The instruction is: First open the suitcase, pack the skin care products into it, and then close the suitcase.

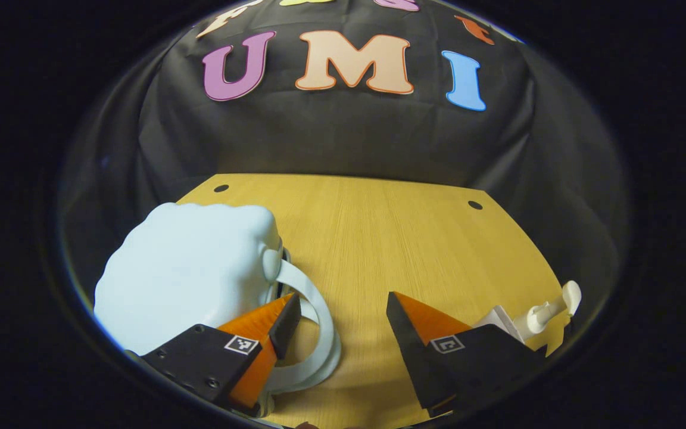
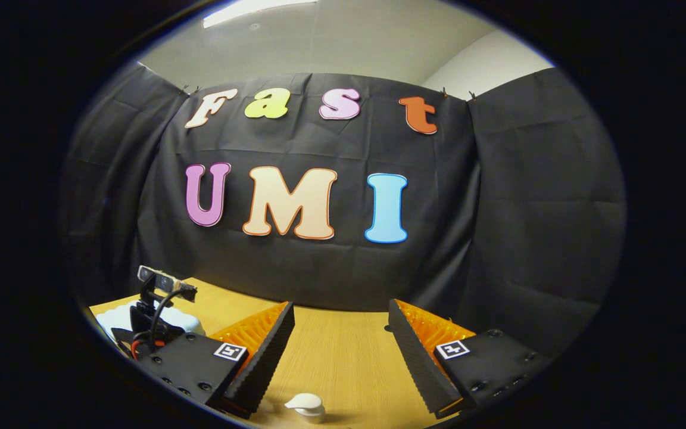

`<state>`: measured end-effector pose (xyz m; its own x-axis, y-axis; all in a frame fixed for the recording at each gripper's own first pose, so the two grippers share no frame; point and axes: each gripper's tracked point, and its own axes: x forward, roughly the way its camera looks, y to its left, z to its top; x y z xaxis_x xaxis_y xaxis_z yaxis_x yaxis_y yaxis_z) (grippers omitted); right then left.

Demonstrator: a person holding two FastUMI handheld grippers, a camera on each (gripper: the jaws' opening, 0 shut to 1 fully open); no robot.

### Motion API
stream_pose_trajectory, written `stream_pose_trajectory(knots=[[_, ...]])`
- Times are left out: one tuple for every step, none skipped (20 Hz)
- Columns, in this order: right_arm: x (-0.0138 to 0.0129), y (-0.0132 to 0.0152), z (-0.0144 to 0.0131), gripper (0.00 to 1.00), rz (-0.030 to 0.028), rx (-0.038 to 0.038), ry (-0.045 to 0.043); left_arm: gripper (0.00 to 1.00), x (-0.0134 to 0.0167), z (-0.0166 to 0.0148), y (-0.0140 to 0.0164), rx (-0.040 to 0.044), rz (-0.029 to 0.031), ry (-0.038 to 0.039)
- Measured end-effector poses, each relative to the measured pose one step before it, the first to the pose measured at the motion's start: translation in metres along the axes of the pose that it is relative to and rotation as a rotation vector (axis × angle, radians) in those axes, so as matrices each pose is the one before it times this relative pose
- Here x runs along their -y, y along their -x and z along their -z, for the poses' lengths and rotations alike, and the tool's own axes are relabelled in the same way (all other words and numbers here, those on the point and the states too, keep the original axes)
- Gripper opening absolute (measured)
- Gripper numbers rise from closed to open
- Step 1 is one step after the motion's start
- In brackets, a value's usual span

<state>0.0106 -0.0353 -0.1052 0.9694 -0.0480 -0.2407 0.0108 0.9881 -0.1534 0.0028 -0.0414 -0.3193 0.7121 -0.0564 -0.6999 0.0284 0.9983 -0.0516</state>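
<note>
A pale blue suitcase [image 1: 185,280] sits closed at the left edge of the wooden table [image 1: 379,238], its white handle [image 1: 313,322] curving out toward the middle of the surface. In the left gripper view, the left gripper [image 1: 343,310] hangs just beside the case with its jaws spread wide; its left finger lies over the handle's loop at the case's near side, though contact cannot be judged, and its right finger stands apart over bare wood. A white pump bottle [image 1: 542,316] lies near the table's right edge, partly behind that finger. In the right gripper view, the right gripper [image 2: 340,333] is held higher, jaws also apart and gripping nothing, with a white pump top [image 2: 306,407] below and between its fingers at the near edge. Far left, the suitcase [image 2: 118,316] peeks from behind the other gripper's camera rig [image 2: 161,298].
</note>
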Motion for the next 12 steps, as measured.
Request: stream_pose_trajectory(knots=[[0.00066, 0.00083, 0.0015, 0.99, 0.0007, -0.00197, 0.00154, 0.89, 0.00095, 0.00367, -0.00362, -0.01694, -0.00668, -0.00138], [0.00036, -0.00067, 0.00096, 1.0, -0.00014, -0.00102, 0.0006, 0.89, -0.00008, 0.00254, -0.00335, -0.0186, -0.00905, 0.00606], [0.00032, 0.00002, -0.00003, 1.0, 0.00042, 0.00038, -0.00027, 0.9, -0.00123, 0.00565, -0.00378, -0.02424, -0.0095, 0.01084], [0.00059, -0.00039, 0.00178, 1.0, 0.00038, -0.0004, 0.00052, 0.89, 0.00089, 0.0034, -0.00351, -0.02072, -0.0025, 0.01513], [0.0006, -0.00037, 0.00122, 1.0, 0.0017, -0.0015, 0.00151, 0.89, -0.0004, 0.00354, -0.00302, -0.01984, -0.00631, 0.00852], [0.00065, -0.00129, 0.00066, 0.99, 0.00162, -0.00269, 0.00038, 0.9, -0.00063, 0.00203, -0.0029, -0.01224, -0.00581, 0.00101], [0.00107, -0.00073, 0.00123, 1.0, 0.00177, -0.00328, -0.00115, 0.89, -0.00066, 0.00225, -0.00347, -0.00898, -0.00522, -0.00254], [0.00109, -0.00018, 0.00143, 1.0, 0.00154, -0.00276, -0.00113, 0.89, -0.00064, 0.00097, -0.0033, -0.00577, -0.00413, -0.00526], [0.00077, -0.00036, 0.0001, 1.0, 0.00283, -0.00185, 0.00013, 0.89, 0.00123, 0.00291, -0.00195, -0.01184, 0.00632, -0.00323], [0.00229, -0.00063, 0.0003, 0.99, 0.0044, 0.00147, 0.00083, 0.88, 0.00511, 0.00219, -0.00079, -0.01736, 0.02536, 0.00293], [0.00124, -0.00036, -0.00044, 0.99, 0.00417, 0.00218, 0.00075, 0.83, -0.00028, 0.00296, -0.00017, -0.01494, 0.00236, 0.00215], [0.00044, -0.00119, -0.00036, 0.99, 0.00293, 0.00081, -0.00022, 0.74, -0.00634, 0.00049, -0.00128, -0.00569, -0.01382, -0.00673]])
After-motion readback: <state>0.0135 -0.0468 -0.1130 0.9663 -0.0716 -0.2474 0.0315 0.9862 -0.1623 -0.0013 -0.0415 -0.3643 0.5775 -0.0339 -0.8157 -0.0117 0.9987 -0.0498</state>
